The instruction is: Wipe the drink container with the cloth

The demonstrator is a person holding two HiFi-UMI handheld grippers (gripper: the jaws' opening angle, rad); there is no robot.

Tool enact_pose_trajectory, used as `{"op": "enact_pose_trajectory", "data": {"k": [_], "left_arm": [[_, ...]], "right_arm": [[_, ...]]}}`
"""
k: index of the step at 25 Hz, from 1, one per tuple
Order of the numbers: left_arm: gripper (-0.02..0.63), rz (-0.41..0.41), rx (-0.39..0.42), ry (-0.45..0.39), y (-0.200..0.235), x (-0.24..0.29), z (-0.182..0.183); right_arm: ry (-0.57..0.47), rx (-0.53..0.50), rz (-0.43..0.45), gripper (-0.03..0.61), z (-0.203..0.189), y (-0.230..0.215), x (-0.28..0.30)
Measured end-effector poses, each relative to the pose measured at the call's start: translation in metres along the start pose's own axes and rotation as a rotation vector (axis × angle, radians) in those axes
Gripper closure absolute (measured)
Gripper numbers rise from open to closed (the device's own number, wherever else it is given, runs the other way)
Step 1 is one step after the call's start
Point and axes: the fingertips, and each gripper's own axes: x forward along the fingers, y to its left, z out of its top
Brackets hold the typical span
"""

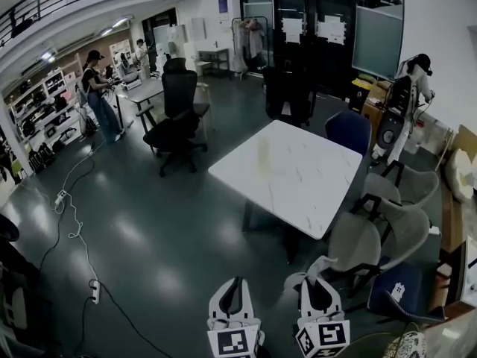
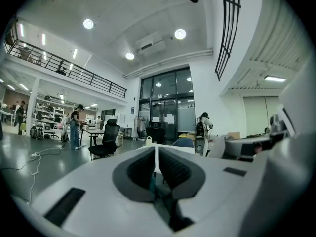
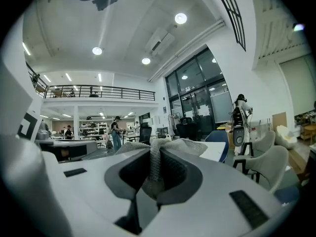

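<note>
**White table, 1 drink container, 2 grippers – cloth in the right**

Item 1: drink container (image 1: 262,157). Pale and upright, it stands alone on the white table (image 1: 313,189), toward the table's left side in the head view. It is too small and faint to tell what is in it. The left gripper view shows it as a small pale shape (image 2: 148,141) on the far tabletop, just left of the jaw line.

Item 2: cloth (image 3: 183,146). This is a grey-white mesh fabric, pinched at its middle by the right gripper (image 3: 155,158). Its loose ends fan out to both sides above the jaw tips. In the head view it shows as a pale bunch (image 1: 307,276) at the front of that gripper.

Item 3: right gripper (image 1: 319,274). Its jaws are clenched on the cloth. It is held about level and aimed toward the table, well short of it, with its marker cube at the bottom edge of the head view.

Item 4: left gripper (image 1: 236,282). Its jaws are pressed together with nothing between them, leaving only a thin seam in its own view (image 2: 156,158). It also sits about level, just beside the right gripper and parallel to it, over the dark glossy floor (image 1: 149,237).

Surroundings – 1 black office chair (image 1: 177,121) stands left of the table. Grey chairs (image 1: 399,226) line the table's right side, and 1 blue chair (image 1: 348,130) stands at its far end. Neither gripper touches the table or the container.
</note>
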Motion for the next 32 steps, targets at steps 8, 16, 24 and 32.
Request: {"op": "enact_pose_trajectory", "data": {"k": [8,16,24,32], "left_arm": [[0.583,-0.02,0.031,-0.027,0.049,0.074,0.015],[0.583,-0.037,-0.002,-0.004,0.066,0.128,0.01],[0.583,-0.009,-0.005,0.008,0.084,0.209,0.015],[0.583,0.007,0.005,-0.017,0.082,0.313,0.042]], "right_arm": [[-0.018,-0.004,-0.011,0.522,0.009,0.013,0.087],[0.032,-0.013,-0.005,0.522,0.002,0.007,0.148],[0.051,-0.033,0.072,0.522,0.009,-0.006,0.24],[0.052,-0.053,0.123,0.522,0.035,-0.048,0.339]]}}
